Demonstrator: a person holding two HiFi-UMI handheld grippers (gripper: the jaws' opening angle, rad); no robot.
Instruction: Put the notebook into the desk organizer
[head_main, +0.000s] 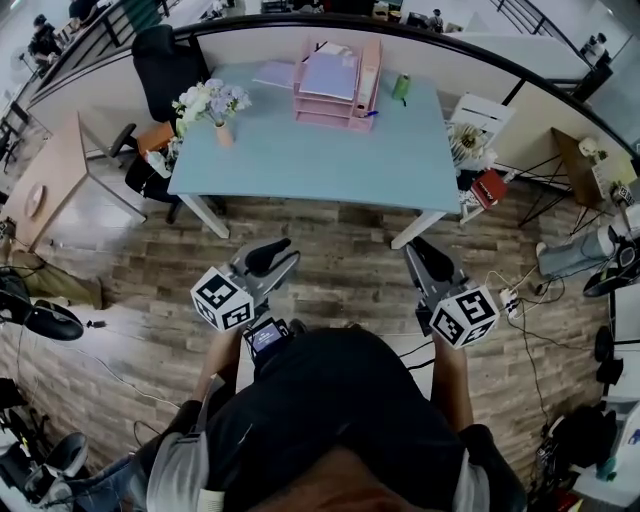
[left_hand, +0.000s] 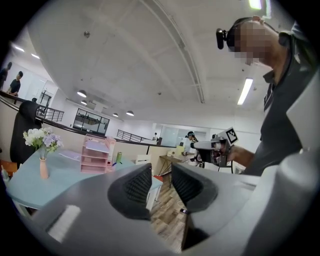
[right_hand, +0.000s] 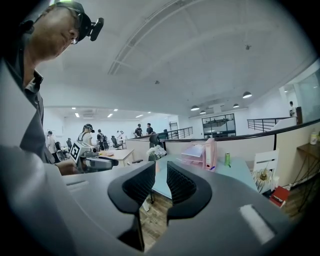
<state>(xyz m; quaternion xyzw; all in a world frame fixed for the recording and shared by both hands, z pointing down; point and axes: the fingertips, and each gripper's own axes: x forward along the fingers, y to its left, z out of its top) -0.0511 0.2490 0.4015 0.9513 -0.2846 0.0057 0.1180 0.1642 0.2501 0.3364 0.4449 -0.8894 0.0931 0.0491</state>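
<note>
Notebook (head_main: 275, 72), probably the pale flat sheet, lies on the blue table (head_main: 300, 165) just left of the pink organizer (head_main: 335, 90); too small to be sure it isn't loose paper. Both grippers are well short of the table, near the person's body. Left gripper (head_main: 272, 256) has its jaws drawn in with nothing between them; right gripper (head_main: 422, 258) is the same, closed and empty.

Risks: a flat notebook is hard to pinch off the tabletop, so the pads may skid and shove it. The organizer looks light and could slide when fed. The flower vase (head_main: 222, 128) stands near the left approach and could get knocked.

The head view shows the tabletop layout from above. The gripper views see it edge-on but show the jaws clearly. From the right gripper view the organizer hides the notebook.
</note>
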